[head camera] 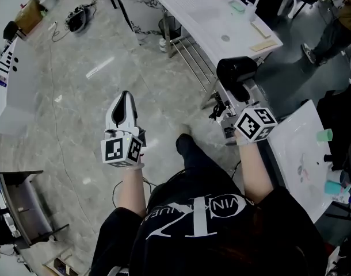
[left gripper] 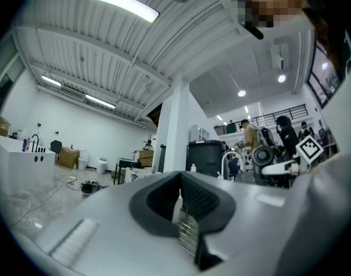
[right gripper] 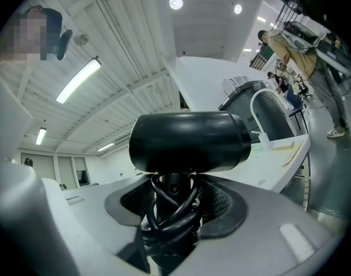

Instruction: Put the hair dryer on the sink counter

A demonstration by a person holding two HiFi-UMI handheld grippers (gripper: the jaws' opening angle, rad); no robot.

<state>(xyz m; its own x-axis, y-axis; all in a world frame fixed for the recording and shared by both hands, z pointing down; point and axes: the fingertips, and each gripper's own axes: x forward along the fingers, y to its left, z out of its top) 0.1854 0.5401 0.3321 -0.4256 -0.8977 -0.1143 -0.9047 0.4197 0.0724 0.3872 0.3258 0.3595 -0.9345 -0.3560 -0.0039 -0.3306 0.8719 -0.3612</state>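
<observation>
Right claw [right gripper: 172,203] grips hair dryer [right gripper: 190,141]; marble floor [head camera: 106,68], sink counter [head camera: 207,16] near.

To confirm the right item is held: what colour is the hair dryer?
The hair dryer is black; clearest in the right gripper view.

Coiled cord [right gripper: 170,211] hides most of the handle of the hair dryer [right gripper: 190,140] in the right gripper view; items on the one-o'clock desk [head camera: 204,16] are too small to identify.

White lettering on the black shirt [head camera: 194,213], upside down, not clearly readable
</observation>
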